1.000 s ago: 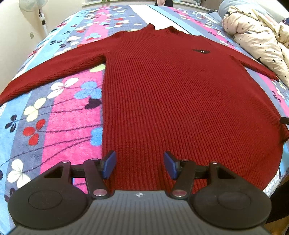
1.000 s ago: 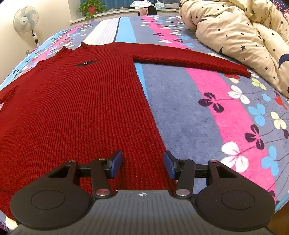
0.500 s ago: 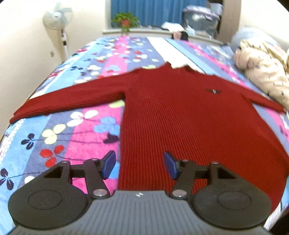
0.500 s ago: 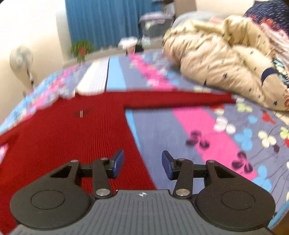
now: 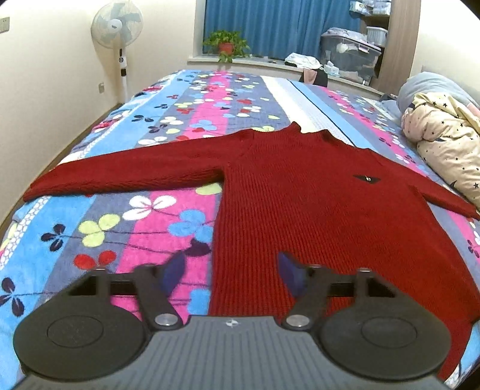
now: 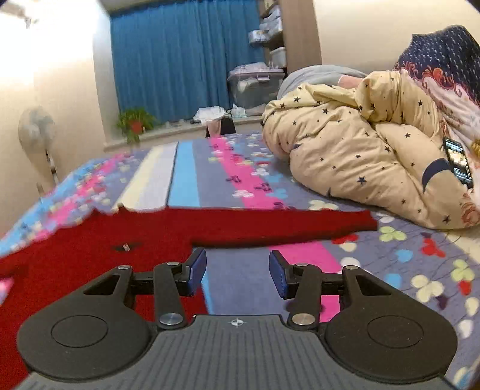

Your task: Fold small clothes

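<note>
Both grippers are sitting higher and pointing more level than a second ago, so the far window wall is now filling the top of each view. Above the sweater's side edge, the left gripper [image 5: 229,273] is tilting down toward the bed, its blue pads [image 5: 289,274] blurred; its jaws have just been closing yet are standing apart with nothing between them. Over bare bedspread [image 6: 240,180] just right of the garment, the right gripper [image 6: 238,274] is pointing almost level, jaws likewise spread and empty. Lying flat and unfolded, the red knit sweater [image 5: 315,204] is stretching both sleeves out sideways. Its right cuff [image 6: 364,220] is ending near the star-print duvet [image 6: 360,156], which is lying heaped. By the wall, a pedestal fan [image 5: 117,27] is standing.
</note>
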The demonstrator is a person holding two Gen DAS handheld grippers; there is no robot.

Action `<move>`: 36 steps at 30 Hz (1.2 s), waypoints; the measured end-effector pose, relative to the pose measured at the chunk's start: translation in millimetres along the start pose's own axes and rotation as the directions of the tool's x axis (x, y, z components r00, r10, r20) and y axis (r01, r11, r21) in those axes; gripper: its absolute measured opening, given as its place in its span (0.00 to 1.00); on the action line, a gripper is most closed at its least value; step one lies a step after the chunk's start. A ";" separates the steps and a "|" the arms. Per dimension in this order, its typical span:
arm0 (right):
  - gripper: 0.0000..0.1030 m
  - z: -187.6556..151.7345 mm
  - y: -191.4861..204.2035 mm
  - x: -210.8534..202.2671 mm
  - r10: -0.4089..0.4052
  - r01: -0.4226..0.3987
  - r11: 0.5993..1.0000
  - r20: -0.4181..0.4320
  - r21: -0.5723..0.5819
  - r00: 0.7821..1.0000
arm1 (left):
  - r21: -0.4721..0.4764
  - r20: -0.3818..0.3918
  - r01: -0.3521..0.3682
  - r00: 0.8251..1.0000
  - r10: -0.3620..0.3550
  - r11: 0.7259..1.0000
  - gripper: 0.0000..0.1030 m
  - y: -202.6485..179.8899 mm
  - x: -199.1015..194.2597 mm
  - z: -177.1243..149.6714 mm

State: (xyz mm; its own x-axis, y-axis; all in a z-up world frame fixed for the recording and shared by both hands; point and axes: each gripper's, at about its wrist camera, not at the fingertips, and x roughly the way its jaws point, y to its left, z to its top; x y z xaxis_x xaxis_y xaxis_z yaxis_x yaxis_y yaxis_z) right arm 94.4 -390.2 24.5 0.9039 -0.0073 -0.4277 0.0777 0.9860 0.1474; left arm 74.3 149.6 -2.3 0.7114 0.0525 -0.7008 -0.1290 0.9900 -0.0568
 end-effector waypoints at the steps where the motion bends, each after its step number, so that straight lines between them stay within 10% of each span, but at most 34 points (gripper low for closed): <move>1: 0.47 -0.9 3.0 1.2 0.007 -0.007 1.000 0.006 0.001 1.000 | -0.017 -0.026 0.020 0.999 -0.020 1.000 0.41 3.6 3.7 4.5; 4: 0.47 -5.3 10.9 9.9 0.012 -0.012 1.000 -0.035 -0.020 0.999 | -0.028 -0.053 0.047 0.997 -0.049 0.998 0.14 10.3 11.7 21.6; 16: 0.47 -11.4 21.5 33.8 -0.022 0.018 0.999 -0.093 -0.041 0.995 | -0.214 0.038 -0.010 0.999 0.018 0.977 0.14 83.0 90.8 84.0; 25: 0.47 -16.6 34.5 54.3 -0.047 0.032 0.992 -0.121 -0.121 0.992 | -0.542 -0.051 -0.054 0.998 0.031 0.839 0.16 154.9 128.7 90.3; 36: 0.47 -25.3 64.6 80.5 -0.026 -0.008 0.983 -0.179 -0.186 0.984 | -0.585 -0.134 -0.162 0.986 0.103 0.795 0.36 178.6 156.5 93.6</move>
State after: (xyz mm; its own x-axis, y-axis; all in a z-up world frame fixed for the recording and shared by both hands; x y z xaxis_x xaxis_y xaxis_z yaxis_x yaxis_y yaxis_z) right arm 161.6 -322.9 -22.9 0.8118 -0.0032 -0.5839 -0.0086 0.9998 -0.0174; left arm 227.2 346.9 -55.5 0.5952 0.1359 -0.7920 -0.6221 0.7018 -0.3470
